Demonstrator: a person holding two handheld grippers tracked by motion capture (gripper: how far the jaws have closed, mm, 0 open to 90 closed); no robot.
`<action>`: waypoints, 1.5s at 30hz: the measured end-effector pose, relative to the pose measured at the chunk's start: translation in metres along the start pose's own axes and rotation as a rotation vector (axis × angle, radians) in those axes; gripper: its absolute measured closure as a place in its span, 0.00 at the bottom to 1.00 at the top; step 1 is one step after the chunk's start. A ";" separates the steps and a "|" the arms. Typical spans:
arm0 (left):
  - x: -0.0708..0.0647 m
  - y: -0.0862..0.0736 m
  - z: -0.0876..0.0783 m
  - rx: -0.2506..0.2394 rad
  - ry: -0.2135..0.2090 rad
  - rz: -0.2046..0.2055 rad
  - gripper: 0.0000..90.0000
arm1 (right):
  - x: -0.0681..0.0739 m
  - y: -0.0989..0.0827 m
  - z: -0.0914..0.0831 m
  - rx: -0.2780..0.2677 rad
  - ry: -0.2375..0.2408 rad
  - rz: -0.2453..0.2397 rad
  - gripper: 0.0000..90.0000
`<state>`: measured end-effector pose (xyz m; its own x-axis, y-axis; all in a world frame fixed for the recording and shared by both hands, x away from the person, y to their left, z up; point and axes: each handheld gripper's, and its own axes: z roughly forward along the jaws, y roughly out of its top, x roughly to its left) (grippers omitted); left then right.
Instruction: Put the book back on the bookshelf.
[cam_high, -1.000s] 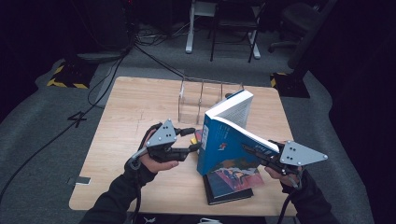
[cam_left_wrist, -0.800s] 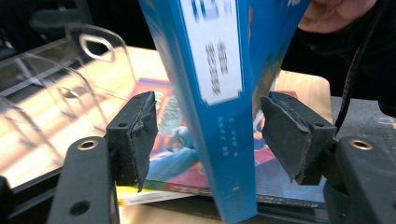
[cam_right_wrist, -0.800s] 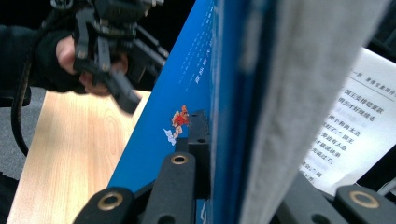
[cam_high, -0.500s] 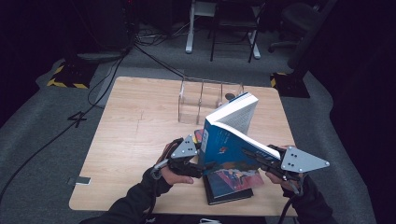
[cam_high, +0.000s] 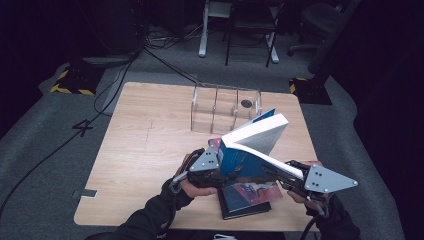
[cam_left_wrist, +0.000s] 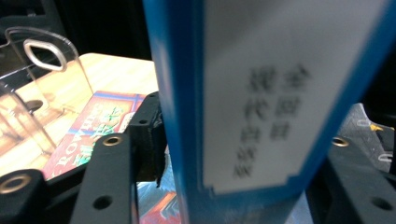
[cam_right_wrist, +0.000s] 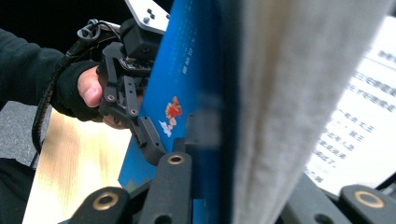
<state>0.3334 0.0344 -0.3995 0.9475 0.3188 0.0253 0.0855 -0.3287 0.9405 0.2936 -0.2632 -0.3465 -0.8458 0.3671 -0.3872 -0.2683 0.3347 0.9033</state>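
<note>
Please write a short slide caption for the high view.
Two hand-held tools, left tool and right tool, tilt a thick blue book above another book on a wooden table.

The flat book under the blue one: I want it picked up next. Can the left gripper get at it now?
Probably not: the left gripper has the blue book's spine between its jaws, and that tilted book overhangs the flat book.

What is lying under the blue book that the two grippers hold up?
Under the tilted blue book a second book with a red and blue cover lies flat on the table. Its far part is covered by the blue book, so its title is unreadable.
</note>
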 end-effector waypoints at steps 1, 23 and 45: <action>-0.001 0.001 0.000 0.008 -0.001 0.022 0.55 | 0.000 0.000 -0.001 0.003 -0.004 -0.002 0.88; 0.004 0.002 -0.001 0.007 -0.038 0.011 0.67 | -0.032 -0.022 -0.024 -0.010 -0.231 0.159 0.52; 0.014 0.047 -0.017 -0.093 -0.019 0.028 0.62 | -0.031 -0.064 0.024 0.159 -0.056 0.291 0.35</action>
<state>0.3458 0.0382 -0.3494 0.9547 0.2937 0.0469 0.0304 -0.2533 0.9669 0.3476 -0.2756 -0.3971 -0.8486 0.5126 -0.1312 0.0595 0.3389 0.9389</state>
